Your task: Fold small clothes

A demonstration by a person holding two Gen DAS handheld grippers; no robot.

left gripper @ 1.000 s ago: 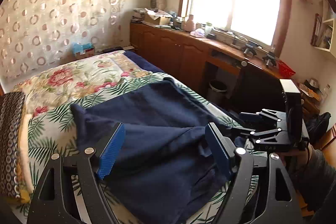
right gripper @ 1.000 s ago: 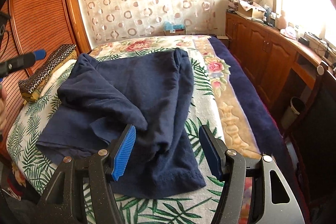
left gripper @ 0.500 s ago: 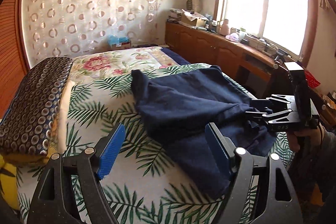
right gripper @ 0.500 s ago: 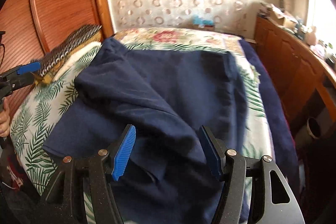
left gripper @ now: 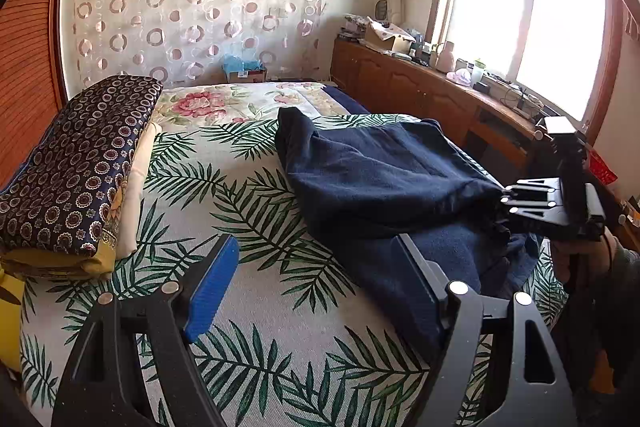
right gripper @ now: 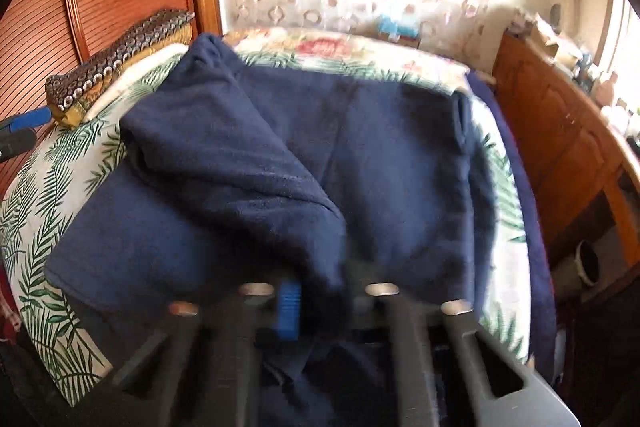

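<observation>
Right wrist view, our right gripper (right gripper: pixel 316 303) pinches the dark blue garment (right gripper: pixel 280 163) on the leafy bedspread (left gripper: pixel 256 267), our left gripper (left gripper: pixel 316 287) wide, holding nothing.

We saw a matt, soft-napped navy garment (left gripper: pixel 384 179) on a woven cloth bedspread (left gripper: pixel 256 291). The cabinet (left gripper: pixel 420 95) looked like glossy wood.

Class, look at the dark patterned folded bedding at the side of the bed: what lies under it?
Under the patterned folded bedding shows a cream layer and a yellow edge, all on the leaf-print bedspread. Anything deeper in the stack is covered.
</observation>
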